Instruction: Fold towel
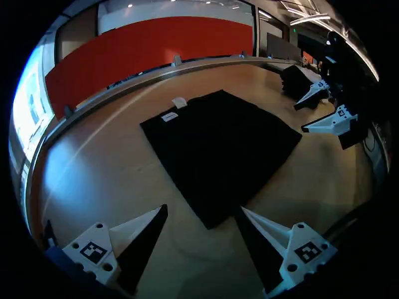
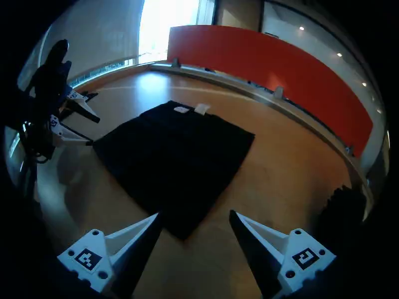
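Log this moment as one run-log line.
phase: pre-grasp | towel: black, flat on table | left gripper: open at a corner | right gripper: open at another corner

Towel [image 1: 219,149]: flat on the desk [image 1: 99,159], mid-surface. Left claw [image 1: 201,208]: before the towel's near corner. Right claw [image 1: 300,118]: just beside the towel's right-hand corner (as the left gripper view has it). Two tags [image 1: 169,117]: at the towel's far-left edge. Panel [image 1: 149,45]: behind the desk's far edge.
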A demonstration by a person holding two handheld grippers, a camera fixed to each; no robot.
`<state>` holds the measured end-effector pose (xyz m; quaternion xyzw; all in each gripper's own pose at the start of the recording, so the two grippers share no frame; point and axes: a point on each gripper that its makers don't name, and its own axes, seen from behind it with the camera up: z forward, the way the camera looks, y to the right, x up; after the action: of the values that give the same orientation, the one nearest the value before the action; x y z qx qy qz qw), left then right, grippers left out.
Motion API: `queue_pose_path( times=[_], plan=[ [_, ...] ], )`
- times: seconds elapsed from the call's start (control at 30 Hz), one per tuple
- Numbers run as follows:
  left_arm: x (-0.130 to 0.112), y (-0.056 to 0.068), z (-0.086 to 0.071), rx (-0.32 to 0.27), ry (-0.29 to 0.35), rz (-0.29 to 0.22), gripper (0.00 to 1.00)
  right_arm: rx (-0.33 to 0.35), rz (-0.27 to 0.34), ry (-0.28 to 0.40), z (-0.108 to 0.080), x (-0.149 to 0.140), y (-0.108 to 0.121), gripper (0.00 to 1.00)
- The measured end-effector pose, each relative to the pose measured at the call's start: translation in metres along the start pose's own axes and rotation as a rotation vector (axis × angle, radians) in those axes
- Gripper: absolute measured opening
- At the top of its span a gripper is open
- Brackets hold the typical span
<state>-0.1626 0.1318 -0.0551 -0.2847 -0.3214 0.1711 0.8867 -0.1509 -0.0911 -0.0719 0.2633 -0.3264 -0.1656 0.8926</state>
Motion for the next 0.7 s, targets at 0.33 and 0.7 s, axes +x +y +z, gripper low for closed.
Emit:
queue_pose_path(
  times=[0.33, 0.7],
  plan=[
    [-0.018, 0.01, 0.007, -0.019, -0.052, -0.006, 0.98, 0.029, -0.007, -0.042, 0.008, -0.018, -0.01, 0.96],
    [-0.026, 0.019, 0.01, -0.04, -0.092, -0.031, 0.81, 0.065, 0.003, -0.071, 0.012, -0.03, -0.017, 0.7]
  ],
)
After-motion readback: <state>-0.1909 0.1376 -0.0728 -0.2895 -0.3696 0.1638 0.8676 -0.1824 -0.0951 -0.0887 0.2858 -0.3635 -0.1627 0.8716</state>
